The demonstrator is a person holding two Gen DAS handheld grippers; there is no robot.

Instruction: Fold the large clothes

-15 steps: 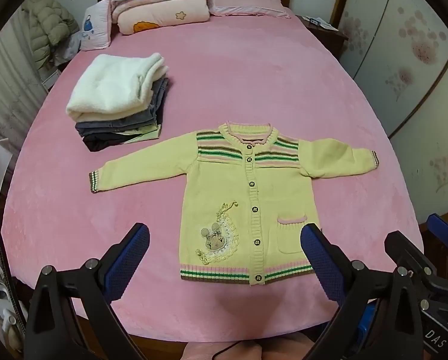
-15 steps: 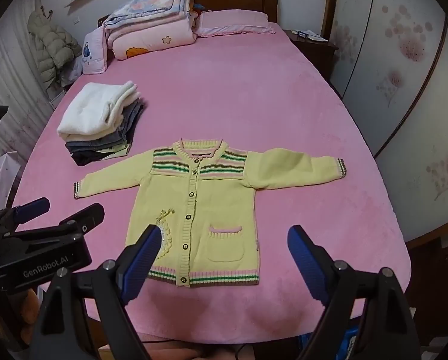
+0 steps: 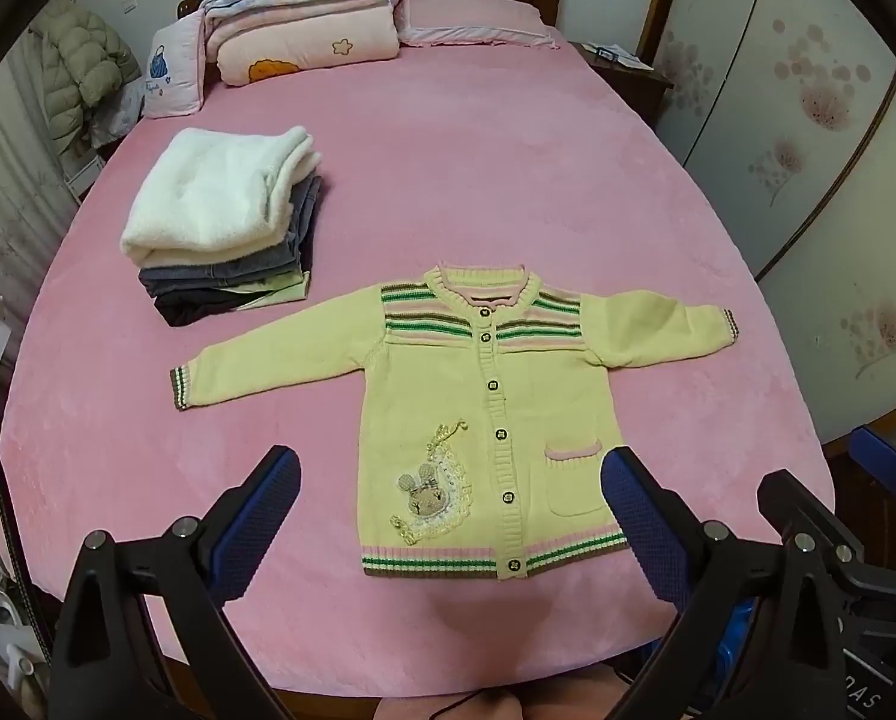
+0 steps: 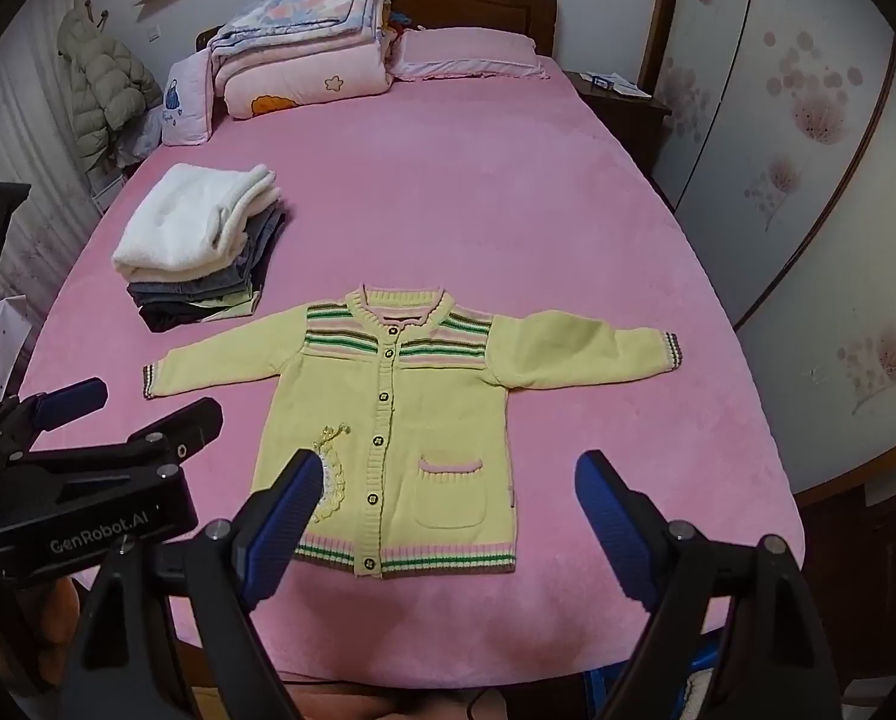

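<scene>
A yellow knitted cardigan (image 3: pixel 490 426) lies flat, face up and buttoned, on the pink bed (image 3: pixel 508 180), sleeves spread to either side. Its striped hem (image 3: pixel 496 558) sits near the bed's near edge, with a band of bare pink cover between the two. The left cuff (image 3: pixel 179 389) ends well short of the bed's left edge; the right cuff (image 3: pixel 730 327) lies nearer the right edge but still on the cover.

A stack of folded clothes (image 3: pixel 225 234), white on top, rests beyond the left sleeve, apart from it. Folded quilts (image 3: pixel 303 24) and a pillow (image 3: pixel 472 21) occupy the head of the bed. The wide stretch of cover between cardigan and pillow is bare.

The left tool (image 3: pixel 451 510) hangs above the near edge, released, jaws spread wide, nothing between them. The right tool (image 4: pixel 448 510) stands likewise, released and empty, just beside the left one, over the cardigan's lower part.
</scene>
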